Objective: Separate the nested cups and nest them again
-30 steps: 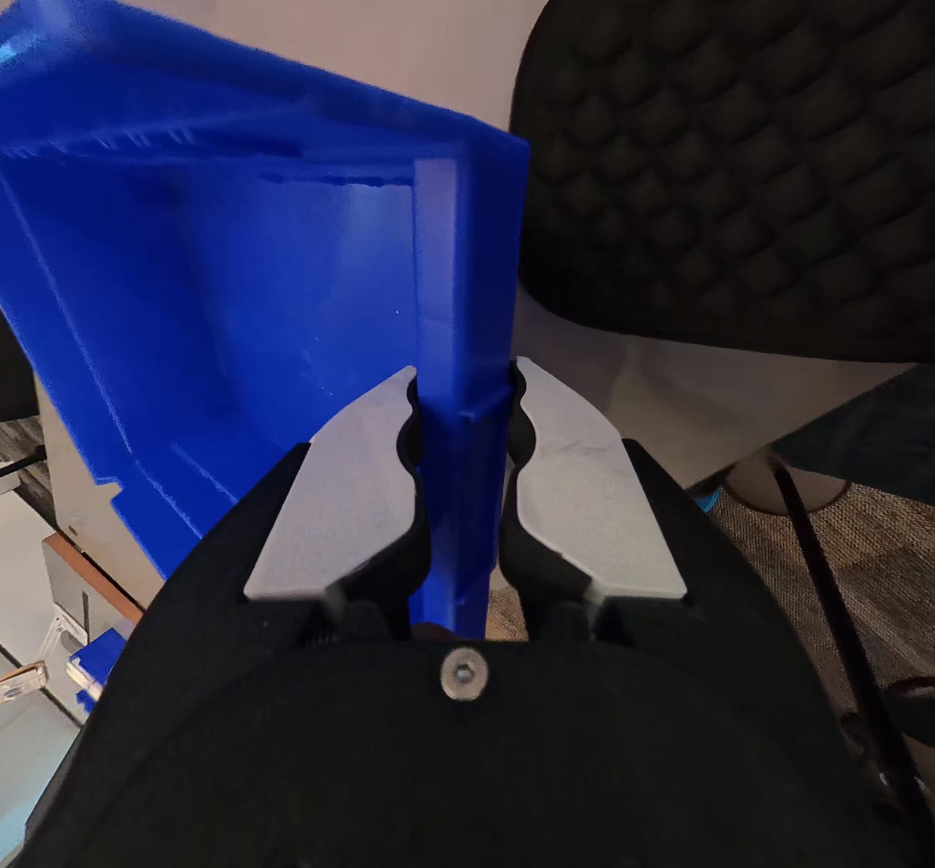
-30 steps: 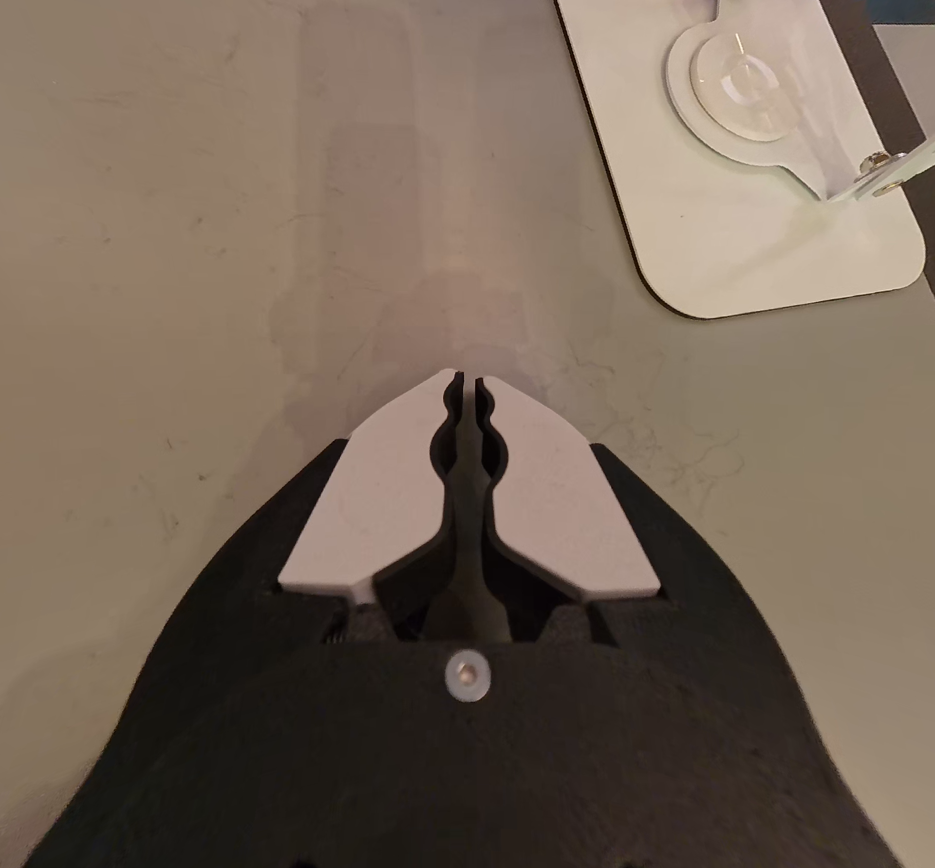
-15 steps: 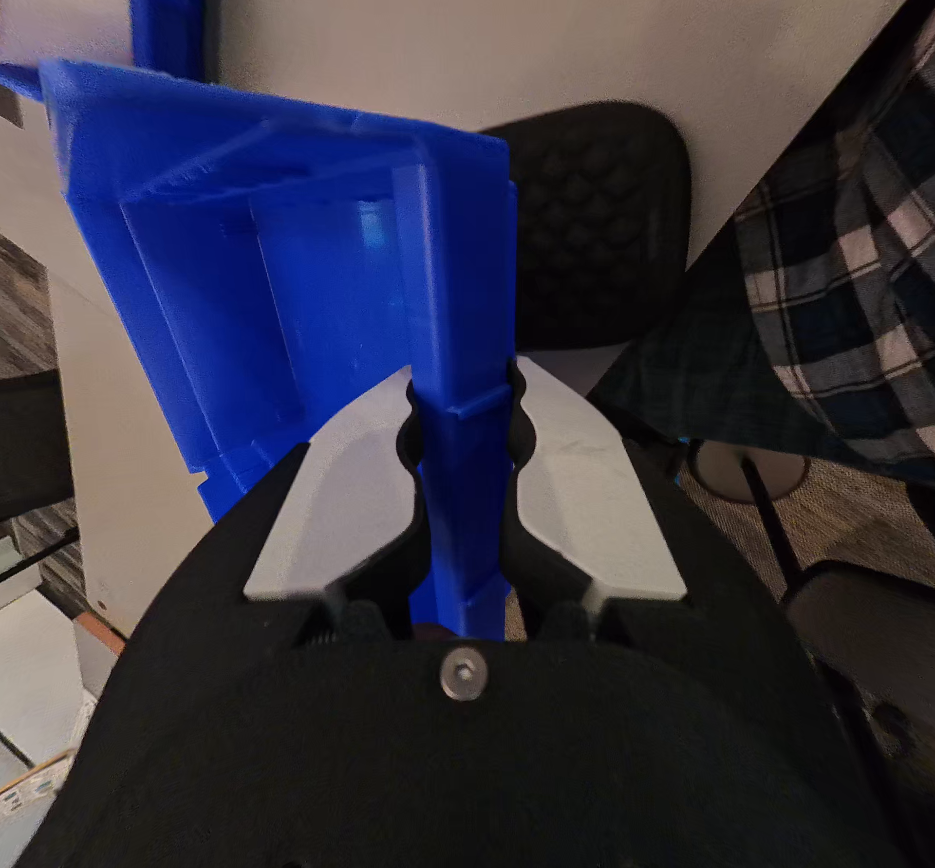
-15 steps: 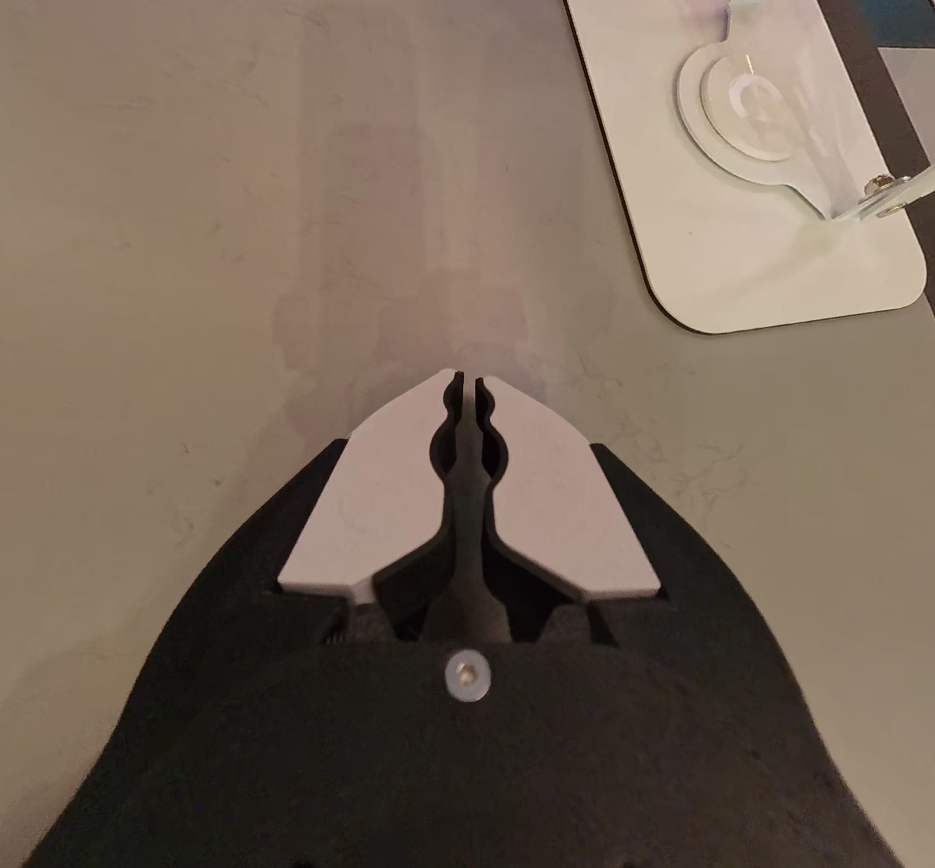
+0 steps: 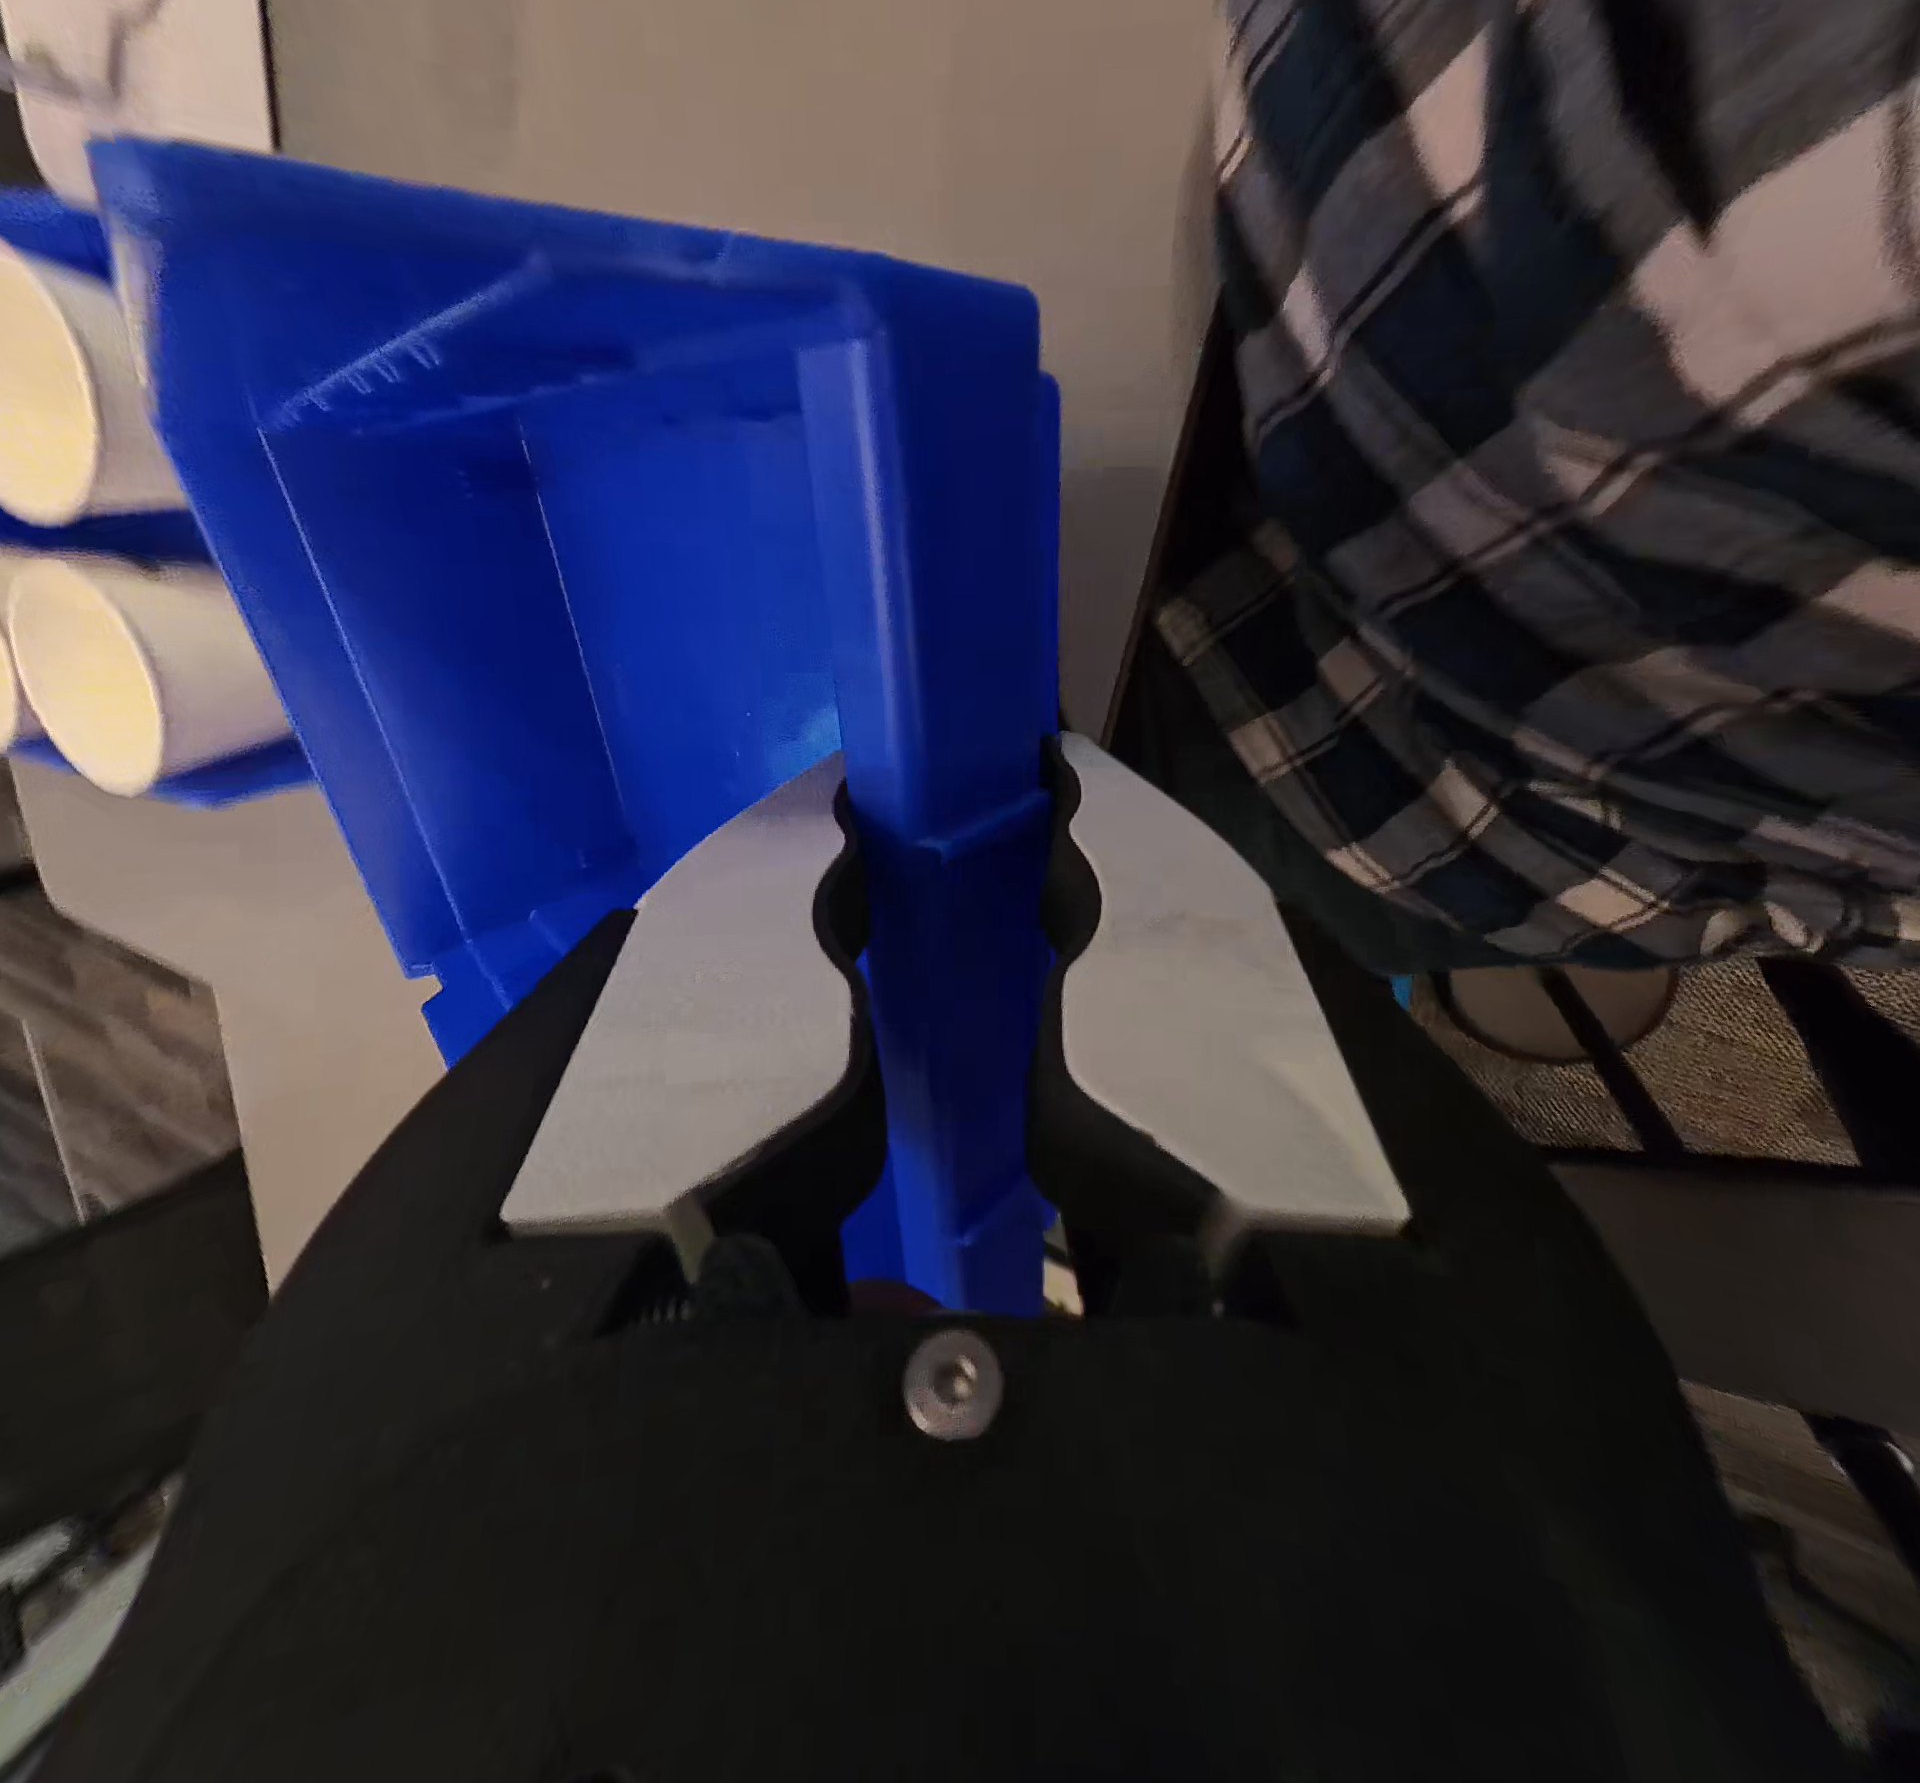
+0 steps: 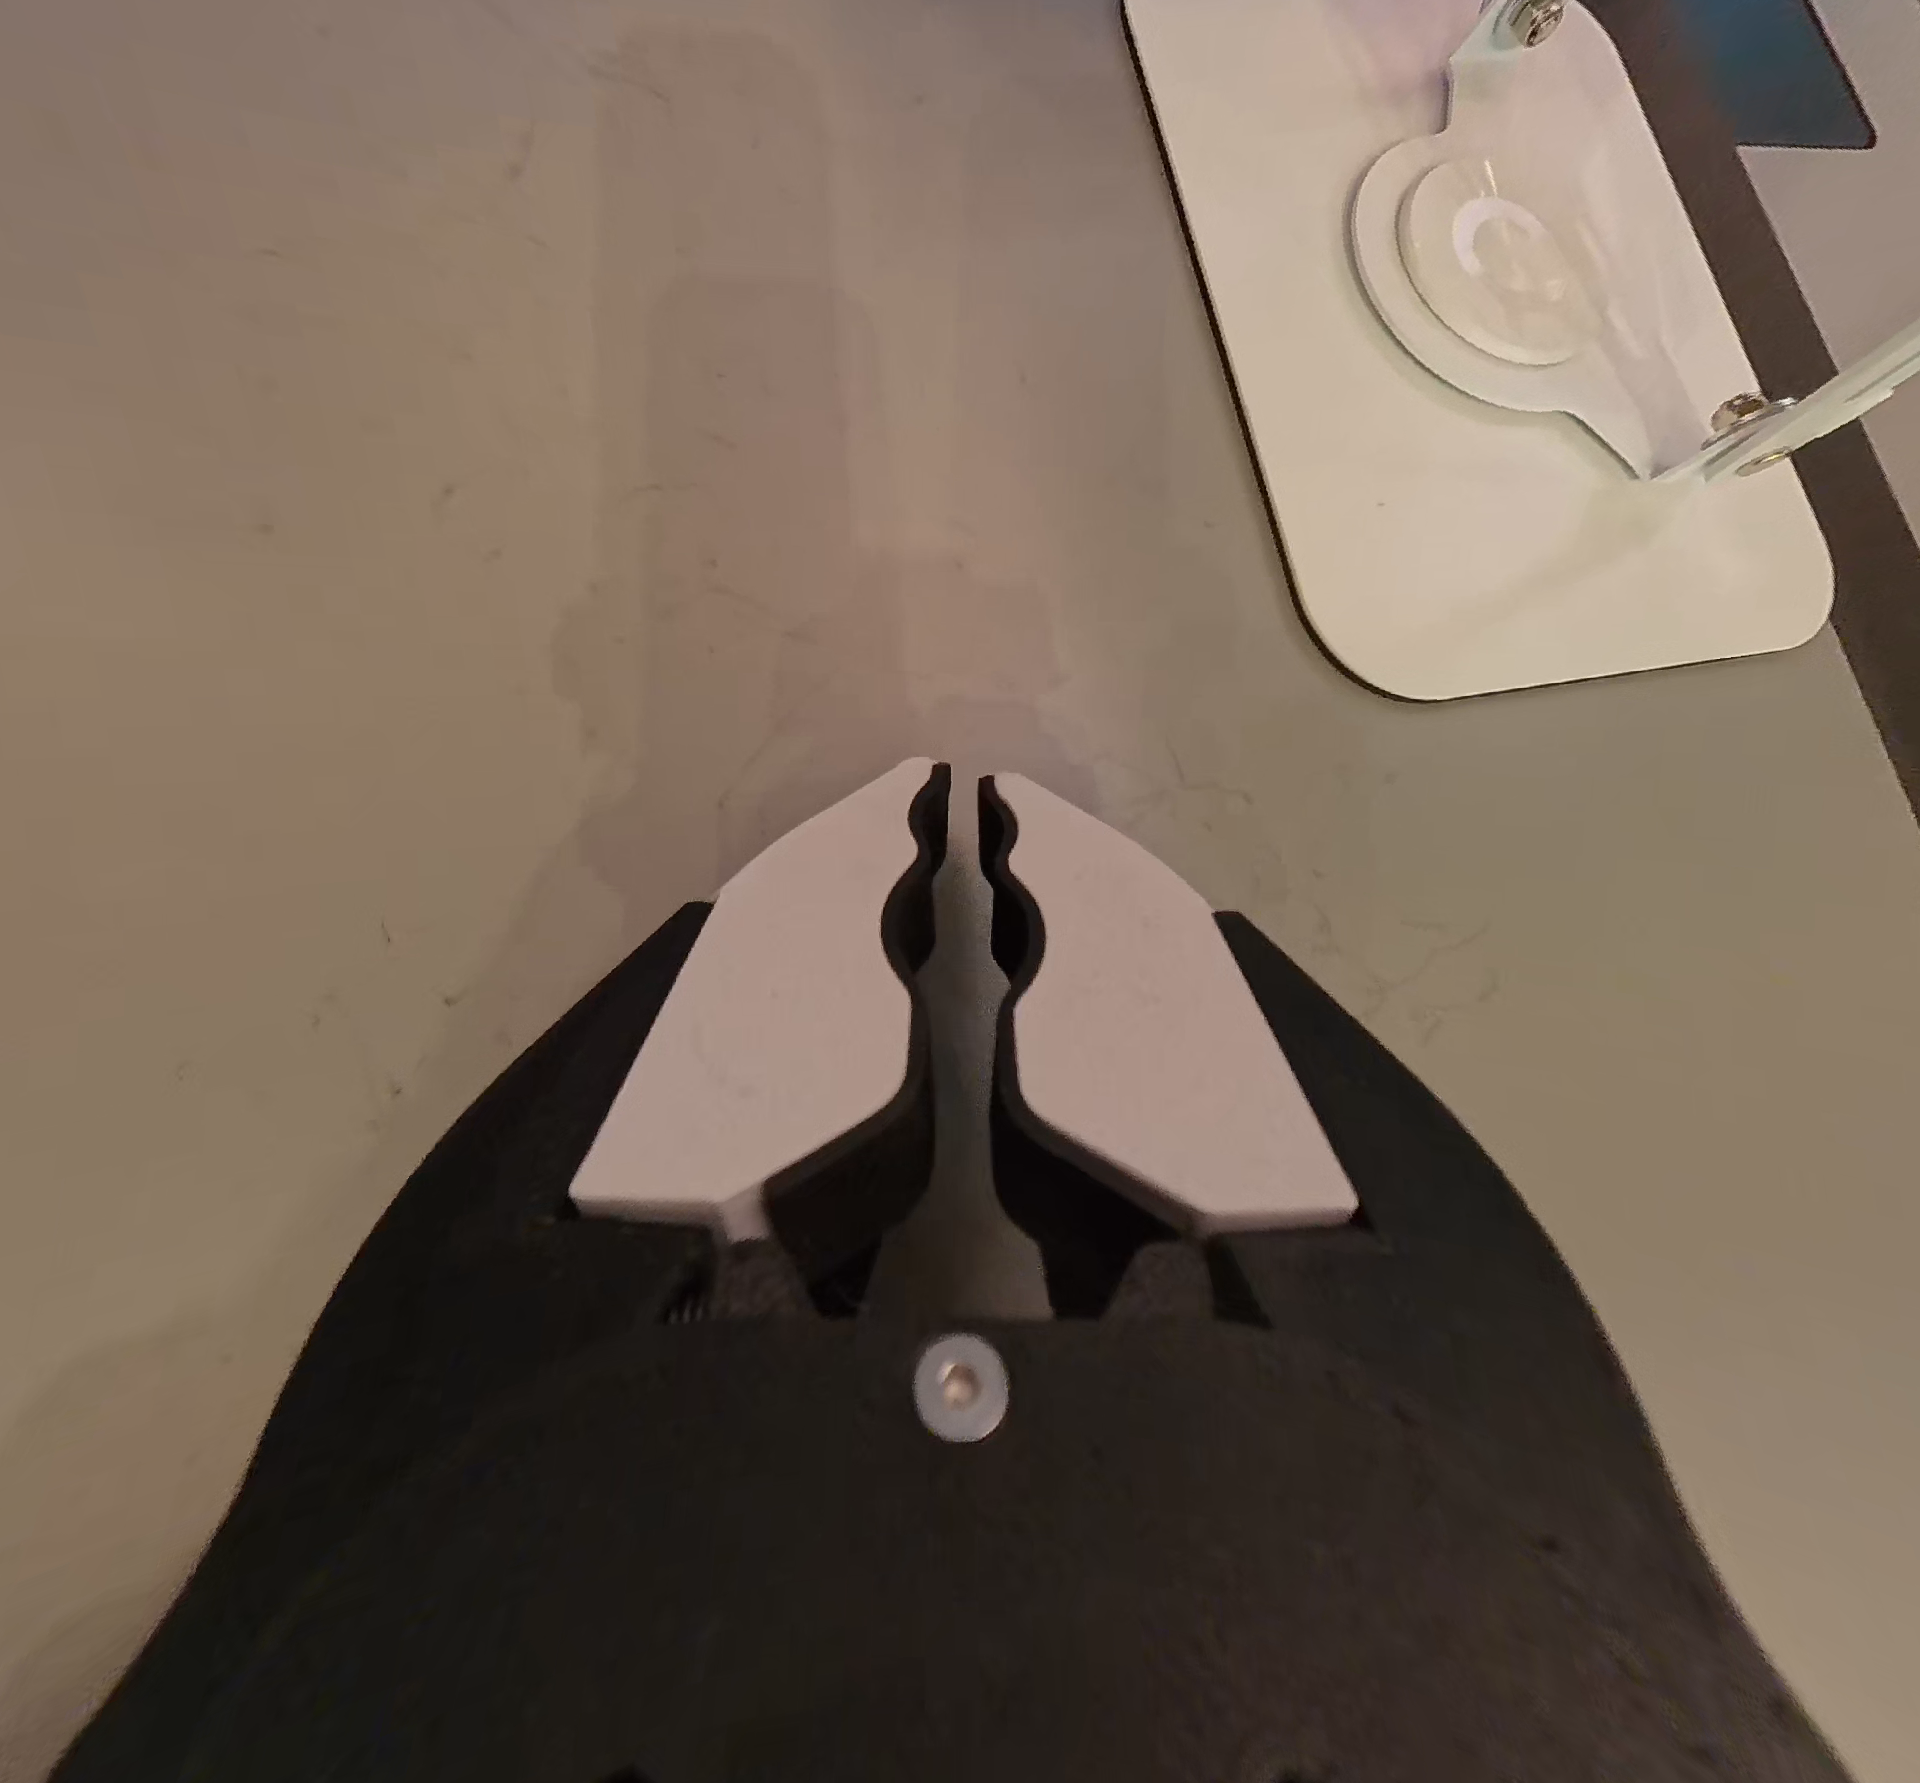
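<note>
**Gripping a blue bin, with cups at the frame's edge**

Pinching a rib of the blue bin (image 5: 644,590), our left gripper (image 5: 951,860) has both dark pads pressed against the plastic, one on each side of that upright corner post at the centre of the left wrist view. We see the bin tilted, its open ribbed inside facing us and filling the middle left of the frame. At the far left edge lie the white cups (image 5: 73,673), their round mouths turned toward us (blurred, so we cannot tell how many are nested); they sit inside blue plastic, touching one another. A person's plaid shirt (image 5: 1558,486) fills the upper right.

Our right gripper (image 6: 963,783) holds nothing: its fingers stand a narrow slit apart, with the grey table (image 6: 364,383) visible through the gap. It points down at bare tabletop in the centre of the right wrist view. At the upper right rests a white base plate (image 6: 1351,507) carrying a bolted white bracket (image 6: 1507,19).
</note>
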